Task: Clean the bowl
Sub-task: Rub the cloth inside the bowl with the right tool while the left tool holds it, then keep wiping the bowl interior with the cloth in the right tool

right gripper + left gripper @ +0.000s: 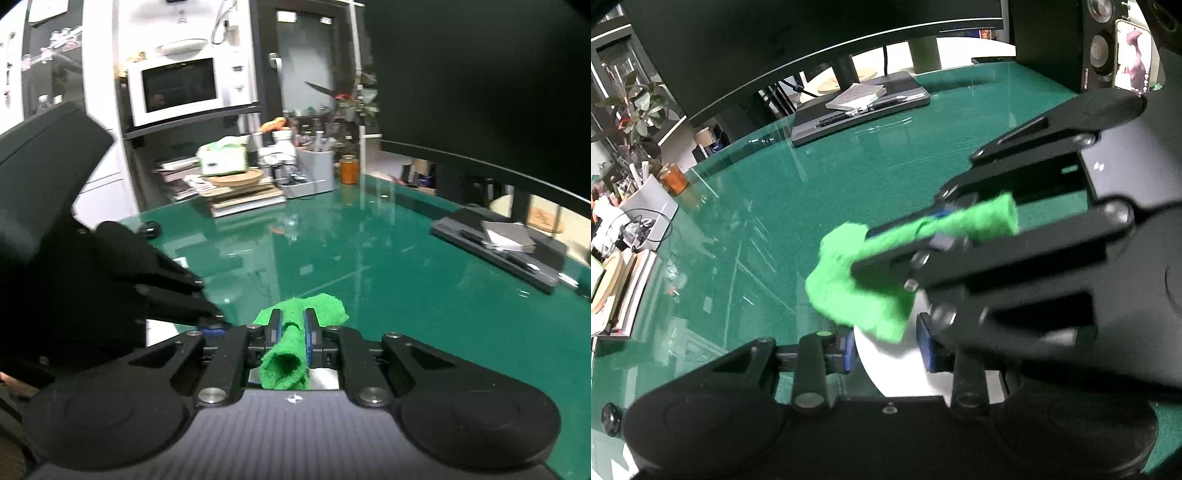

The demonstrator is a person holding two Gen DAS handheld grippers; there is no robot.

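One white bowl (894, 365) sits between the blue-padded fingers of the left gripper (886, 352), clamped by its wall; only part of its pale rim and side shows, and what lies inside it cannot be made out beyond the single green cloth (857, 291) bunched over its upper edge. That cloth is rolled into a strip and pinched tight between the two narrow fingers of the right gripper (291, 328), with one end sticking back toward the camera and the other spreading out ahead of the fingertips. In the left wrist view the right gripper (897, 251) reaches in from the right, pressing the cloth down on the bowl. All of this hangs over a green glass-topped table (406, 288). Toward the far edge stand one amber jar (349, 169), one grey holder (317, 171) stuffed with pens and tools, one shallow wooden dish (236, 179) on a stack of books, and one tissue box (221, 158). One white microwave (177, 88) sits on a shelf behind.
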